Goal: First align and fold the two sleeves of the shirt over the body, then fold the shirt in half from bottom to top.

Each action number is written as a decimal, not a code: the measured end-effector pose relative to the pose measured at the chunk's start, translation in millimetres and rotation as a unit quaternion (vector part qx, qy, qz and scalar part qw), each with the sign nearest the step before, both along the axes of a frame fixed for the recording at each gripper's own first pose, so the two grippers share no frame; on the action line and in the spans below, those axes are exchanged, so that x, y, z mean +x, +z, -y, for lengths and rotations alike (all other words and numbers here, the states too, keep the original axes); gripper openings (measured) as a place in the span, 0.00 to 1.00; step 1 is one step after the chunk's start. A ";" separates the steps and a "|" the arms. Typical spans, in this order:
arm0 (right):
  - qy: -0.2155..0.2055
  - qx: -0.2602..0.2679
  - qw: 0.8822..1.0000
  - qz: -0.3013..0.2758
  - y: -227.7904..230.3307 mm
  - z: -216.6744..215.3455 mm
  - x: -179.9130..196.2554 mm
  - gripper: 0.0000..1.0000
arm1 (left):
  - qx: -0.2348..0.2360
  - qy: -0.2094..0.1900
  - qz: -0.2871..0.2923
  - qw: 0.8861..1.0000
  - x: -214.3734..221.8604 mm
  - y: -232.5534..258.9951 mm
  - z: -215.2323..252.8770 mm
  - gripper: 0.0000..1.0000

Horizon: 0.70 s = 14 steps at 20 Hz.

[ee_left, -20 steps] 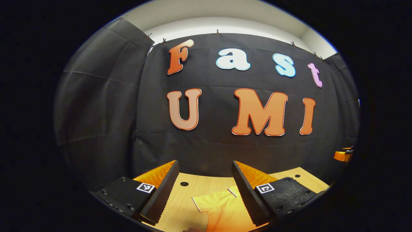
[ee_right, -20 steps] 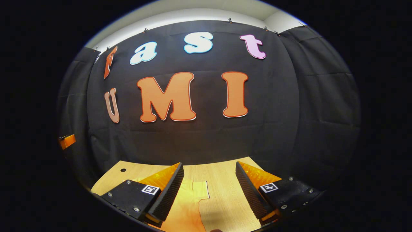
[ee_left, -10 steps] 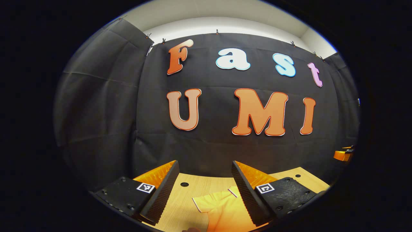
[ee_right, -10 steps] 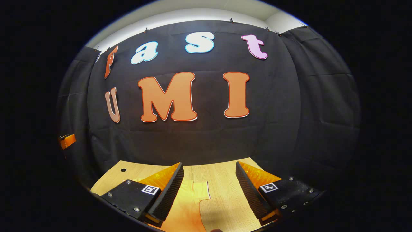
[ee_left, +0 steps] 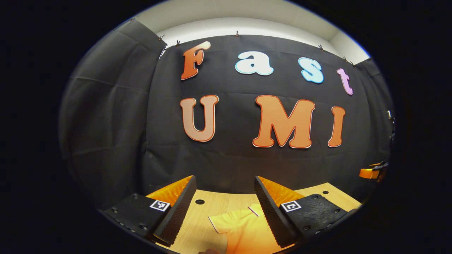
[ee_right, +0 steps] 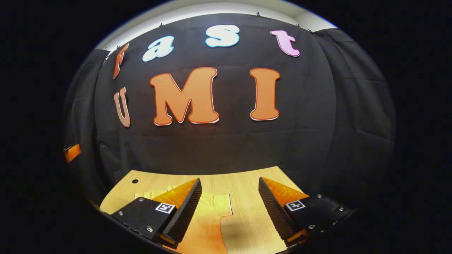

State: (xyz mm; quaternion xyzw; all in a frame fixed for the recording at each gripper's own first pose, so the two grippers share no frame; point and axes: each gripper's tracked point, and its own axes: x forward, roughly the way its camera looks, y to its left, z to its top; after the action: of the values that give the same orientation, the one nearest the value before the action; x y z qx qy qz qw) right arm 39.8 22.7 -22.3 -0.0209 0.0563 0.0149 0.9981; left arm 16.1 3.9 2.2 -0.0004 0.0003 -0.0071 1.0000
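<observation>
A: Where is the shirt?

B: The yellow-orange shirt [ee_left: 243, 229] lies flat on the pale wooden bench [ee_left: 197, 218], near its front. In the left gripper view one short sleeve [ee_left: 226, 221] with a pale edge reaches out to the side, between the fingers of the left gripper [ee_left: 224, 197].

A: And from the other side?

B: In the right gripper view the shirt [ee_right: 206, 225] lies low and left, its other sleeve [ee_right: 223, 204] spread on the bench [ee_right: 243, 190], partly behind one finger of the right gripper [ee_right: 229, 199].

A: Jaws?

B: Both pairs stand spread wide, above the cloth, pinching nothing.

A: Anything else?

B: Small round holes [ee_left: 200, 201] in the bench, and the other gripper's edge at the far rim of each view.
</observation>
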 end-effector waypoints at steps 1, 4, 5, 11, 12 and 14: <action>0.003 0.003 1.000 -0.015 -7.2 -2.4 8.5 0.98 | -0.002 0.000 -0.004 1.000 2.4 -3.5 -1.5 0.98; 0.019 -0.001 0.998 -0.063 -29.5 -10.9 36.9 0.98 | -0.002 0.004 -0.011 1.000 10.1 -8.7 -7.9 0.98; 0.022 -0.006 0.997 -0.079 -36.4 -13.0 48.2 1.00 | -0.002 0.006 -0.013 1.000 12.3 -11.7 -10.5 0.98; 0.030 -0.003 0.981 -0.189 -101.7 -18.5 119.1 0.98 | -0.001 0.022 -0.030 0.999 31.5 -25.8 -28.4 0.98; 0.035 0.002 0.977 -0.209 -112.5 -21.4 129.0 0.98 | -0.001 0.026 -0.032 0.999 32.9 -27.3 -31.2 0.98; 0.038 0.002 0.969 -0.244 -133.6 -23.6 150.8 0.98 | 0.001 0.032 -0.041 0.999 38.6 -32.0 -37.0 0.98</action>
State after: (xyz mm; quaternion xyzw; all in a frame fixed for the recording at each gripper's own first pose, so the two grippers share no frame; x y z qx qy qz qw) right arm 190.6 46.4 -155.9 -0.0164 0.2970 0.0578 0.9530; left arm 54.7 40.9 -29.8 0.0000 0.0412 0.0249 0.9988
